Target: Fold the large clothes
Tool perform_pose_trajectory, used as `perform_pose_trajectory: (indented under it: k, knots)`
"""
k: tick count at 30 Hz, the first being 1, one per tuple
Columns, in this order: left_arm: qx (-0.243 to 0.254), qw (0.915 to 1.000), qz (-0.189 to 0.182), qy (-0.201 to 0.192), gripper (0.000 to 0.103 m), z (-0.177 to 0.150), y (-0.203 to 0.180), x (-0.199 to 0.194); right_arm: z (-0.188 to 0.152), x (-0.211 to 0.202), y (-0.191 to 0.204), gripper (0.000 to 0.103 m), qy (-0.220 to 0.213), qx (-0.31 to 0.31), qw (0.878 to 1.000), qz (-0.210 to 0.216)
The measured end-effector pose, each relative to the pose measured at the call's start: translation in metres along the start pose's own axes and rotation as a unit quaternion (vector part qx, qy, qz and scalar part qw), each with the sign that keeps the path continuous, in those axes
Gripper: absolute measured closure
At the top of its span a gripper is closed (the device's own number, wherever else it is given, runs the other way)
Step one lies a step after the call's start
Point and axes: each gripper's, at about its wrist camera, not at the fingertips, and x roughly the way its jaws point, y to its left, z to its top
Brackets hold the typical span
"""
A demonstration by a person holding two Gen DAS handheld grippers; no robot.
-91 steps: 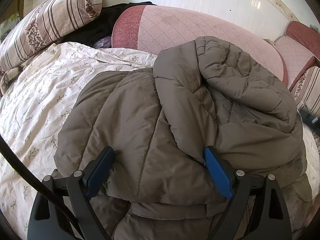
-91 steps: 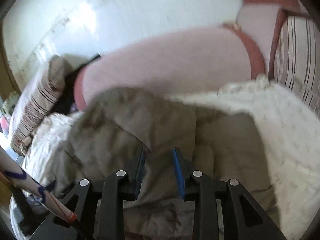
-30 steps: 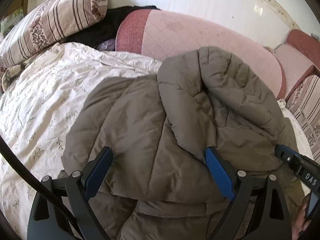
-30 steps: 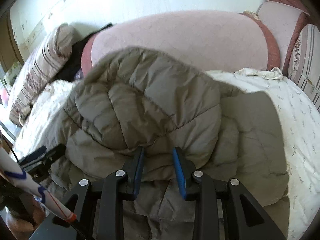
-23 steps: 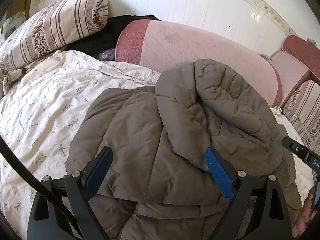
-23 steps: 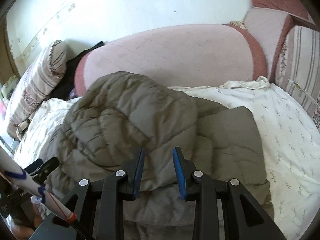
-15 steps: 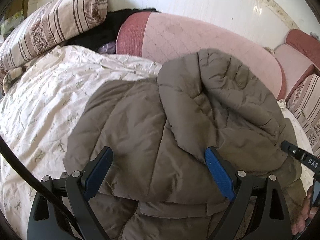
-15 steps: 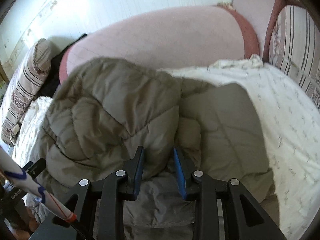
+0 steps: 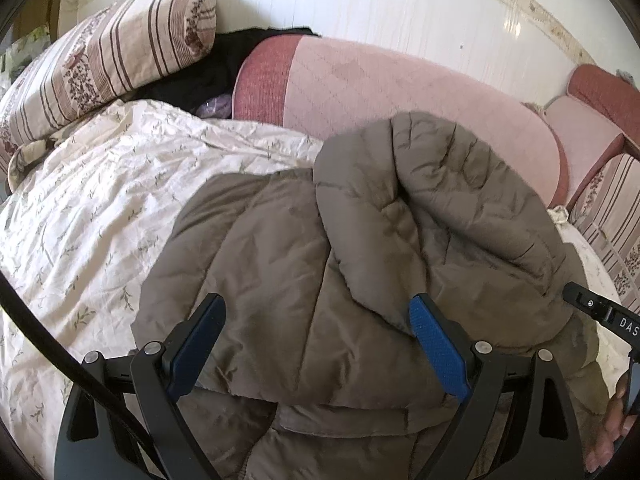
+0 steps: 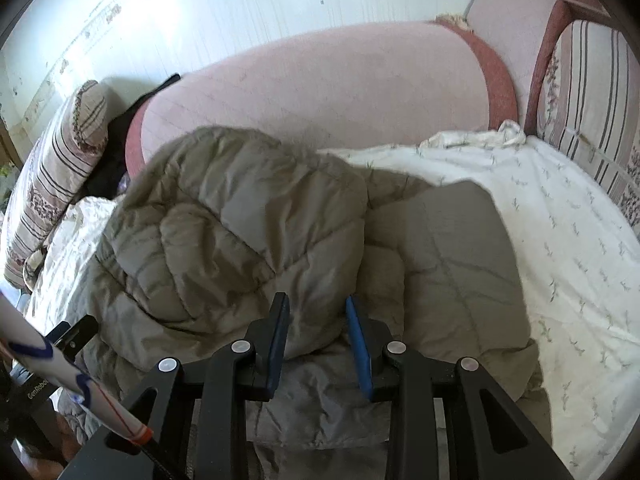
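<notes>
puffer jacket [image 9: 304,280]: quilted, taupe, bunched | left claw [image 9: 316,320]: spread wide | right claw [image 10: 318,320]: clamped on jacket fold

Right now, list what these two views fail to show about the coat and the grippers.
- Coat near hem: cut off by the bottom edge and hidden behind the left gripper in the left wrist view.
- Coat's underside and any zip or sleeves: buried under its own folded-over padding in both views.
- Right gripper: jaws part closed; whether the pads touch fabric is unclear.
- Dark bundle behind the striped pillow: too shadowed to identify.
</notes>
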Motion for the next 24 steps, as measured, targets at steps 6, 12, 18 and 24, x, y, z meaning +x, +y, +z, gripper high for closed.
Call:
perform_pose_trajectory:
  k: [6, 12, 18, 24]
  knots:
    - [0.005, 0.9999, 0.007, 0.009, 0.01, -0.001, -0.002, 0.003, 0.0, 0.001, -0.01, 0.071, 0.001, 0.013, 1.0, -0.011]
    - [0.011, 0.9995, 0.012, 0.028, 0.01, -0.003, -0.003, 0.013, -0.006, 0.015, -0.015, 0.071, 0.026, 0.021, 0.999, -0.004]
    - [0.016, 0.9993, 0.014, 0.03, 0.01, -0.005, -0.005, 0.014, -0.007, 0.017, -0.013, 0.071, 0.03, 0.015, 0.999, -0.005]
    - [0.009, 0.9996, 0.011, 0.023, 0.01, -0.003, -0.004, 0.01, -0.003, 0.008, -0.013, 0.071, 0.02, 0.022, 1.0, -0.002]
